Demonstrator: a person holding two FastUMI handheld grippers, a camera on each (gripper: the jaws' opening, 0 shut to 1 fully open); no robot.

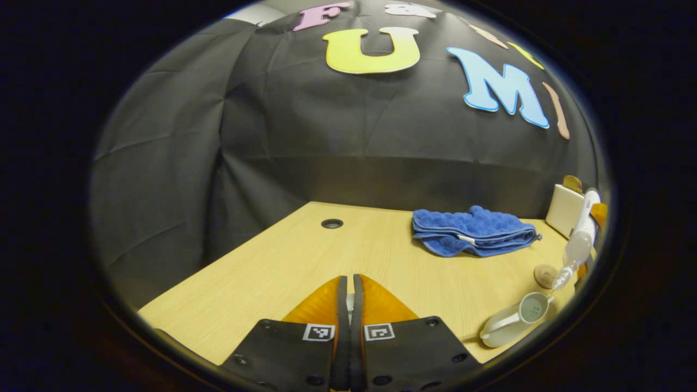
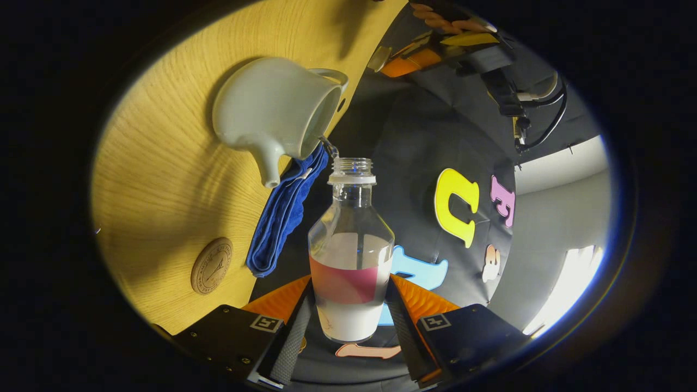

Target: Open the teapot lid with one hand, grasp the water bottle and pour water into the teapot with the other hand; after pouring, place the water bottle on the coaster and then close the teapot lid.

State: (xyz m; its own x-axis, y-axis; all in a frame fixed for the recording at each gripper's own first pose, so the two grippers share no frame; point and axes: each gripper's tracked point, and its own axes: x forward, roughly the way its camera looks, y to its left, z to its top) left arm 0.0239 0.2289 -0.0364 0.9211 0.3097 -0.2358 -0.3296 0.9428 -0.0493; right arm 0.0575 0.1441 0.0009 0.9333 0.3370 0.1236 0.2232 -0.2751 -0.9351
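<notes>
A pale wood-grain surface (image 1: 283,261) is running back to the booth's black cloth wall in the left gripper view. Nearest the camera, the left tool (image 1: 349,294) is hovering low over the bare wood with its two fingers pressed almost together; a small pale sliver is showing in the narrow gap between them (I cannot tell what it is). Farther off to the right, the teapot (image 1: 503,326) is sitting on the surface near its edge with its mouth uncovered. Above it the water bottle (image 1: 578,242) is being tipped neck-down, a thin stream falling into the opening. Just behind the teapot a round wooden coaster (image 1: 544,275) is lying flat, and beyond that a folded blue towel (image 1: 474,231) is resting on the wood, with a cream-coloured box (image 1: 565,209) at the far right edge.

In the right gripper view, the right tool (image 2: 348,313) is clamping the water bottle (image 2: 351,245) by its lower body, both fingers pressing against the labelled part. The bottle's uncapped neck is pointing at the teapot (image 2: 272,109), and water is leaving the rim toward the teapot's open top. The coaster (image 2: 212,265) is lying apart from the teapot, beside the blue towel (image 2: 283,218).
</notes>
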